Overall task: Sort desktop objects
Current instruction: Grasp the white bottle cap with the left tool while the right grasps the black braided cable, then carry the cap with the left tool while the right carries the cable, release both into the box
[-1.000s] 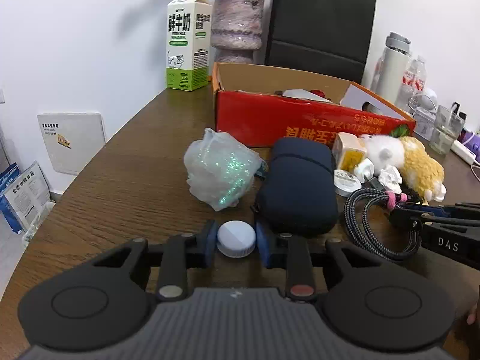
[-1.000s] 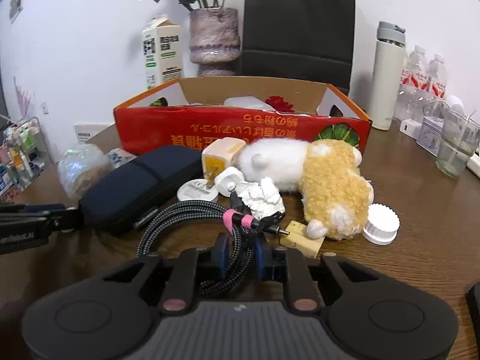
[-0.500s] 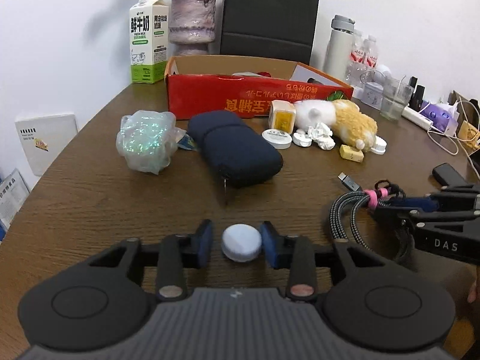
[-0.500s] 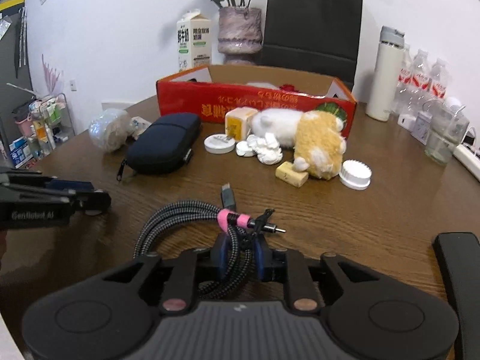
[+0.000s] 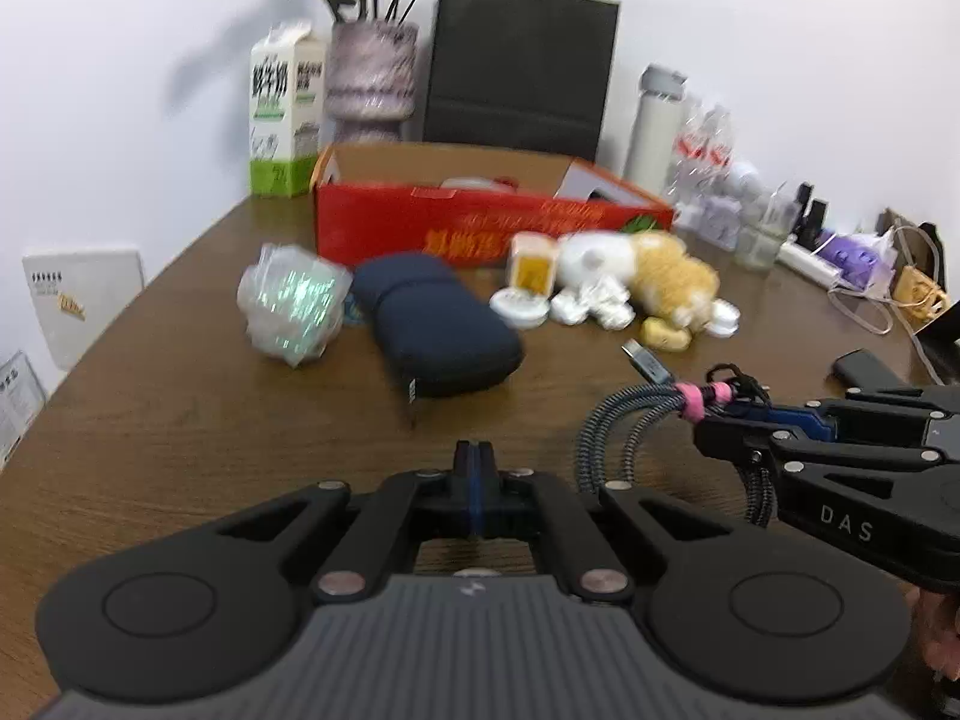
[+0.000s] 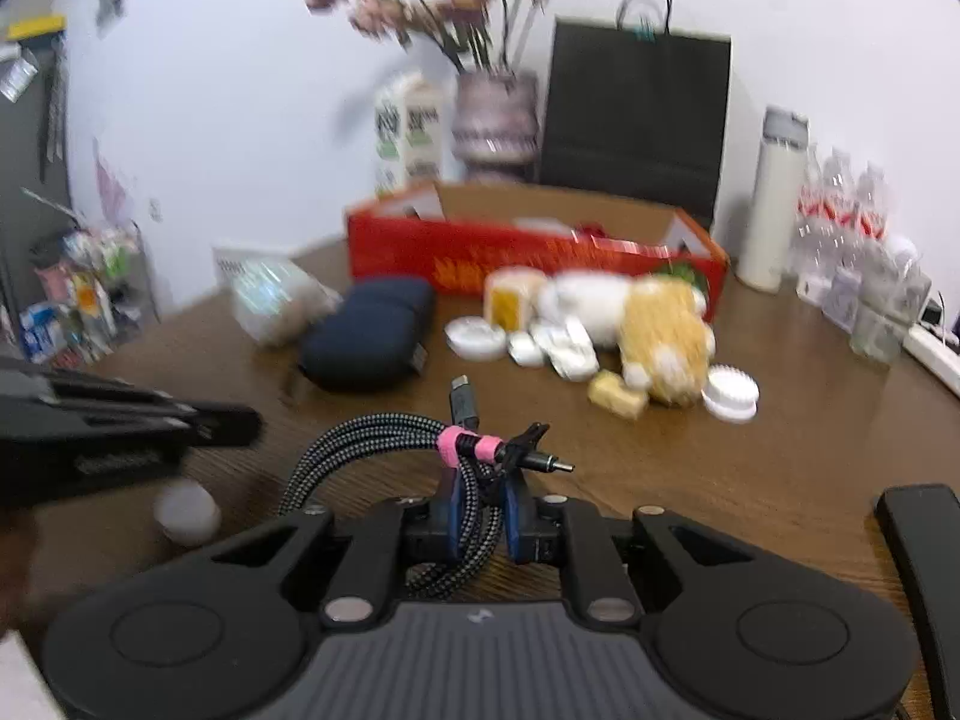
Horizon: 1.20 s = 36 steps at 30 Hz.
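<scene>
The white round cap that sat between the left gripper's (image 5: 474, 468) fingers half a second ago is out of them; those fingers are now pressed together with nothing between them, low in the centre of the left wrist view. The cap (image 6: 186, 510) lies on the wooden table (image 6: 750, 462) at the lower left of the right wrist view, blurred, just under the dark body of the left gripper (image 6: 228, 420). The right gripper (image 6: 480, 510) pinches a coiled braided cable (image 6: 372, 438), bound with a pink strap (image 6: 465, 447), its plugs sticking out above the fingers; in the left wrist view the same cable (image 5: 624, 426) hangs from the right gripper (image 5: 720, 420) at the right edge, lifted off the table. In the middle of both views lie a navy zip pouch (image 5: 438, 324), a crumpled clear plastic bag (image 5: 294, 300) to its left, and to its right a cluster of small white chargers and discs (image 5: 564, 306) just in front of a white-and-tan plush toy (image 5: 654, 267). Behind them stands an open red cardboard box (image 5: 480, 222), with a milk carton (image 5: 282, 120), a vase of dried flowers (image 5: 372, 78) and a black paper bag (image 5: 522, 66) against the wall in the upper part of the frame. Both views are motion-blurred.
</scene>
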Available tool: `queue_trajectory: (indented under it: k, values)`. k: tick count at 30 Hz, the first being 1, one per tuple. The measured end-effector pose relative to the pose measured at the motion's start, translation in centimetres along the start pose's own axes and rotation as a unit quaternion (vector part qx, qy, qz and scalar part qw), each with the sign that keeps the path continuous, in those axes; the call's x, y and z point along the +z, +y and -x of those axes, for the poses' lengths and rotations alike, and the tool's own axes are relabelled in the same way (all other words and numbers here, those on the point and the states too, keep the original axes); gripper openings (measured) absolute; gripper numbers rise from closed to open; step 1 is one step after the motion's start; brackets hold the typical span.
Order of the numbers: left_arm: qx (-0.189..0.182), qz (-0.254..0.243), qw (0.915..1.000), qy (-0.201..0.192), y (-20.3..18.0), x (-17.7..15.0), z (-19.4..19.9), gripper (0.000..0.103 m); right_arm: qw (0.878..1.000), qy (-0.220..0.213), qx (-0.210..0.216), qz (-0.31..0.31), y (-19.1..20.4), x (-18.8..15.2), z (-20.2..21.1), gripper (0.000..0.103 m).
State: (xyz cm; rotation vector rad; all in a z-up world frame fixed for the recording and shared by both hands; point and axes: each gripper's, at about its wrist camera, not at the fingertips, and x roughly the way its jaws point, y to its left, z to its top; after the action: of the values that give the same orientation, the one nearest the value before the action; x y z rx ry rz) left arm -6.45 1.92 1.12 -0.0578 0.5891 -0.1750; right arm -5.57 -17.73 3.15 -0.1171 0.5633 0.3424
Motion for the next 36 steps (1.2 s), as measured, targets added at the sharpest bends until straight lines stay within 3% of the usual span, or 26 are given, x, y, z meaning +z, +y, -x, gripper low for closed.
queue_trajectory:
  k: [8,15,18,19,20,22,24,26,28,31,36]
  values:
    - [-0.022,0.008,0.9959,-0.088,0.0,3.4,4.1,0.001,0.996,-0.08,-0.032,-0.002,-0.9,2.8,4.6,0.013]
    - [-0.04,0.048,0.9917,-0.113,2.9,7.2,4.4,0.001,0.993,-0.105,-0.054,-0.026,-3.9,4.9,4.7,0.013]
    - [-0.056,-0.001,0.9953,-0.078,3.1,7.7,4.2,0.005,0.99,-0.116,-0.071,-0.025,-4.7,5.9,4.5,0.013]
    - [-0.066,-0.018,0.9958,-0.061,2.9,7.0,4.0,0.012,0.99,-0.119,-0.071,-0.027,-4.9,5.9,4.5,0.013]
    - [-0.068,-0.026,0.9966,-0.04,2.7,5.9,3.8,0.028,0.99,-0.12,-0.071,-0.031,-5.1,5.9,4.5,0.013]
    - [-0.069,-0.038,0.9968,0.012,2.0,3.0,3.0,0.044,0.99,-0.113,-0.068,-0.041,-5.5,5.5,4.0,0.013]
    - [-0.059,-0.028,0.9961,0.058,1.7,0.2,2.2,0.04,0.992,-0.099,-0.063,-0.052,-5.8,5.0,3.4,0.013]
    - [-0.064,0.008,0.9951,0.074,2.2,-1.5,1.7,0.037,0.993,-0.083,-0.055,-0.061,-5.8,4.4,2.5,0.013]
    - [-0.051,0.017,0.9968,0.058,2.2,-1.9,1.8,0.029,0.994,-0.074,-0.048,-0.062,-5.5,4.0,1.9,0.013]
    - [-0.049,0.007,0.9974,0.052,1.7,-1.8,1.7,0.028,0.995,-0.074,-0.033,-0.054,-4.7,3.8,2.0,0.006]
    - [-0.033,0.018,0.9992,0.018,1.7,-0.5,2.4,0.028,0.996,-0.072,-0.031,-0.031,-3.9,3.8,2.0,0.005]
